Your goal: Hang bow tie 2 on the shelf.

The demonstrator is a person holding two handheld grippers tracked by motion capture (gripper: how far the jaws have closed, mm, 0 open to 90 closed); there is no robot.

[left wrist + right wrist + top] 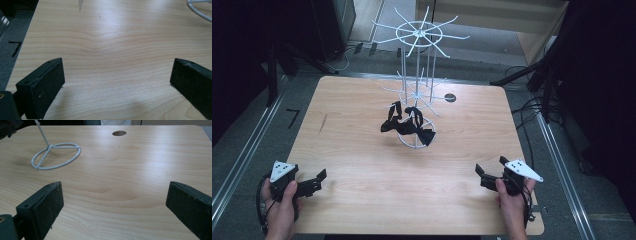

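A white wire display stand with two tiers of spokes rises from the middle of the wooden table. A black bow tie hangs on its lower spokes, above the ring base. My left gripper rests at the table's near left corner, held by a hand, jaws wide apart and nothing between them. At the near right, my right gripper is likewise open and empty. In each gripper view the black pads stand far apart over bare wood.
A round cable hole sits in the table behind the stand. Dark frames and cables line the floor at left, right and back. A black tape mark lies on the floor left of the table.
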